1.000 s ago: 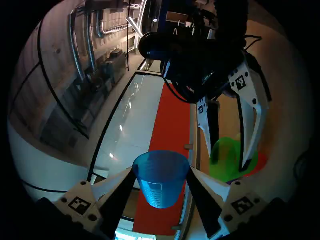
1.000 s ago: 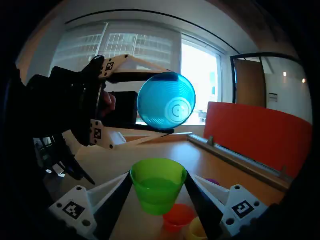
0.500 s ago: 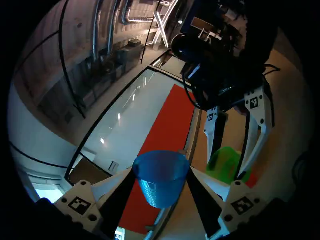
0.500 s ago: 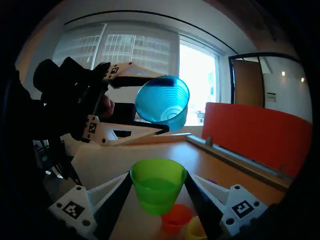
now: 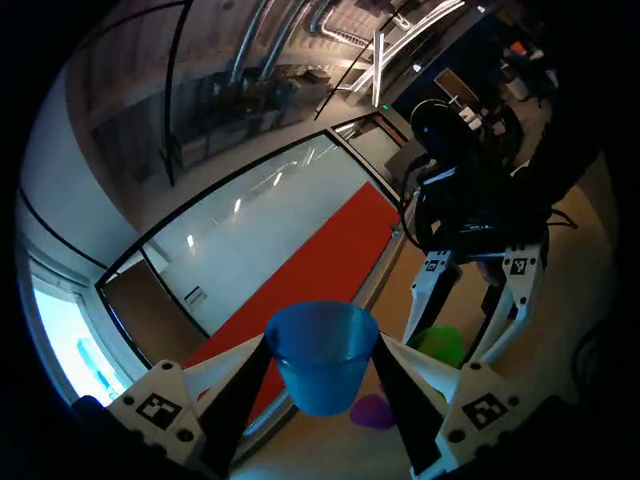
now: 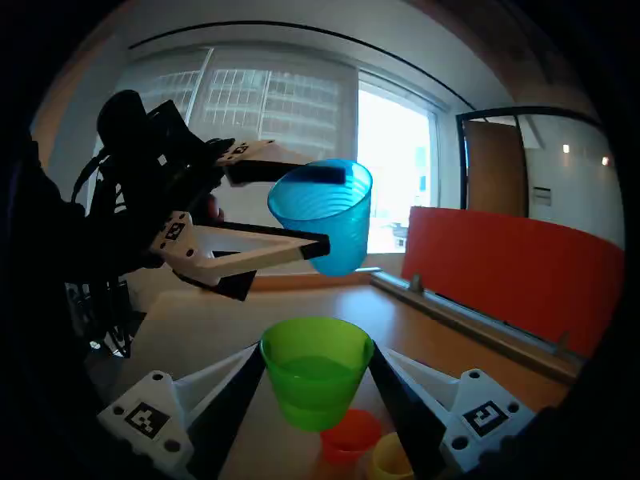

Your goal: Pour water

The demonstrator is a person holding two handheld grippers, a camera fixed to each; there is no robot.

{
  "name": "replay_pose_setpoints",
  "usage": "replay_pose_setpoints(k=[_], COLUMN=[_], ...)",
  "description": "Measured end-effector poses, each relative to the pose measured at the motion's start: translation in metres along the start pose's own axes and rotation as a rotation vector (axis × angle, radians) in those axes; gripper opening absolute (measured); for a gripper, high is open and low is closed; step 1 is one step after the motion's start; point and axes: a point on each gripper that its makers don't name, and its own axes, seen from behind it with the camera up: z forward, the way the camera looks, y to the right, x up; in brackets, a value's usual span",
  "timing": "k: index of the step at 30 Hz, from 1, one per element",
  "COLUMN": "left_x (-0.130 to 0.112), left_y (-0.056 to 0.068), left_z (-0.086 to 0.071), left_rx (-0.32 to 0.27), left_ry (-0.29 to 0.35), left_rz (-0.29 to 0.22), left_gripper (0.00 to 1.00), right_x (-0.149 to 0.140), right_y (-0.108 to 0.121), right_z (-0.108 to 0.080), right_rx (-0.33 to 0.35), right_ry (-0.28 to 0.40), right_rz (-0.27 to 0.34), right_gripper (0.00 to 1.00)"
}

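Plastic and translucent, the blue cup (image 5: 322,368) is clamped by the left hand-held gripper (image 5: 322,344) in the left gripper view, a purple cup (image 5: 370,410) seen beyond. In the right gripper view the green cup (image 6: 316,376), holding liquid, is gripped by the right hand-held gripper (image 6: 316,352) below the blue cup; an orange cup (image 6: 350,436) is seen on the wooden worktop (image 6: 448,332).

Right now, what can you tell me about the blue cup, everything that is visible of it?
The blue cup looks like translucent plastic, tapered toward its base, with fine rings around the wall. It is nearly upright, mouth up, and held in the air by the left gripper, whose two fingers press on opposite sides below the rim. It hangs higher than the green cup and touches nothing else. I cannot tell whether it holds water.
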Motion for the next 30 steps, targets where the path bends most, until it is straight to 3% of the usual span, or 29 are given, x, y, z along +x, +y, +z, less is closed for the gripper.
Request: replay_pose_setpoints(k=[13,23,30], left_x=[-0.019,-0.025,-0.025], left_y=[-0.011,-0.011,-0.013], left_z=[0.006,0.006,0.006], left_rx=[0.015,-0.001,0.001], left_ry=[-0.049,-0.056,-0.050], left_rz=[-0.303,-0.451,-0.492], left_gripper=[0.85,0.85,0.85], right_x=[0.002,0.004,0.004], right_y=[0.000,0.001,0.002], right_z=[-0.002,-0.004,-0.005], right_rx=[-0.003,-0.005,-0.008], right_ry=[0.005,0.011,0.010], right_rz=[-0.001,0.000,-0.002], right_gripper=[0.93,0.93,0.93])
